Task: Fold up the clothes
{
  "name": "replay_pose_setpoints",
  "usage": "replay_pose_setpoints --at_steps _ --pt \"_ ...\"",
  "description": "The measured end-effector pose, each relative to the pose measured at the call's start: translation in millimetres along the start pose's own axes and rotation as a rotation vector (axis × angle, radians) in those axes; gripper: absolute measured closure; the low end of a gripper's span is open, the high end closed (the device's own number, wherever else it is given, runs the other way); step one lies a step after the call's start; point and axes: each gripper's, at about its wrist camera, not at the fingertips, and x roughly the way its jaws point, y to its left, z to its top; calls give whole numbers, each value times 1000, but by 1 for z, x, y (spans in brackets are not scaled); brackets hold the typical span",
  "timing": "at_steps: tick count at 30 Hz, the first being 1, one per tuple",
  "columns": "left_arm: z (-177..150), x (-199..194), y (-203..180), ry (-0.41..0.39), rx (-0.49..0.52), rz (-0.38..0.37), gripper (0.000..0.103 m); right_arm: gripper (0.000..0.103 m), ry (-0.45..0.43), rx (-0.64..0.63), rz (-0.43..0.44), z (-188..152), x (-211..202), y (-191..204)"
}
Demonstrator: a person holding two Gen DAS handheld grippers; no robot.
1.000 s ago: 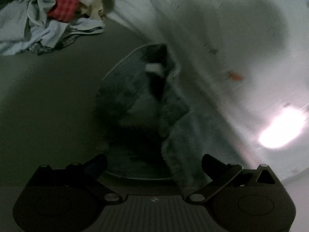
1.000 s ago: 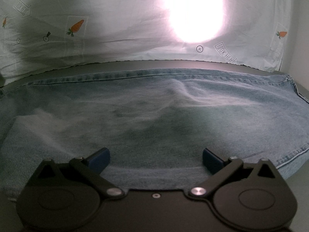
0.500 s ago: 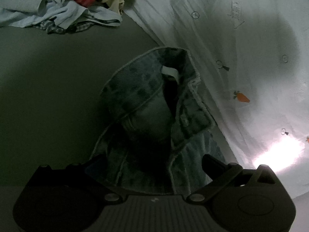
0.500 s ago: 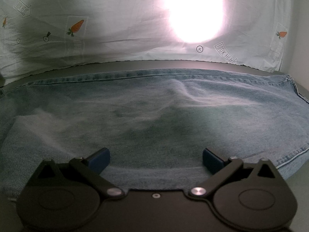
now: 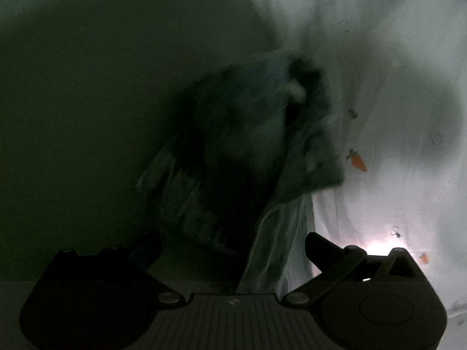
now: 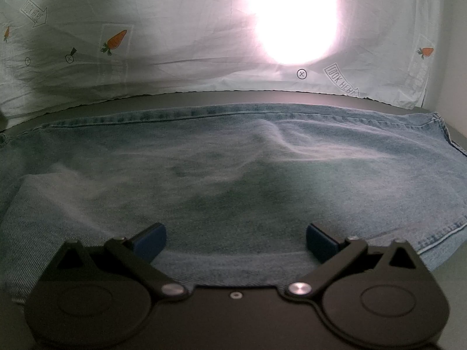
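Hovering right tool [image 6: 235, 240], jaws spread, empty, over jeans [image 6: 233, 175] flat on counter [image 6: 262, 99]. Left tool [image 5: 233, 250] also released, waistband end bunched, blurred. We judge risk: uneven fold, cloth slipping off.

- In the left wrist view the clothes pile that lay at the top left has gone out of frame; grey table [image 5: 73, 102] fills that side now.
- The jeans [image 5: 248, 151] have turned blurred and darker, where half a second ago the waistband was sharp.
- The waistband end sits higher and further right in frame.
- The carrot-print sheet [image 5: 394, 102] shows more, with a carrot now at the top edge.
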Motion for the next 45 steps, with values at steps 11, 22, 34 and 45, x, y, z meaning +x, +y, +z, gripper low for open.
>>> replay_pose_setpoints --at_steps 11,22,34,45 --pt "12 42 -36 -24 211 45 0 0 0 1 -1 0 0 1" --pt "7 50 -92 -130 416 279 52 0 7 4 7 1 0 1" --pt "-118 37 -255 -190 1083 98 67 0 157 62 179 17 -19 -49" --pt "-286 212 -237 358 1544 165 31 0 162 349 144 7 -40 -179"
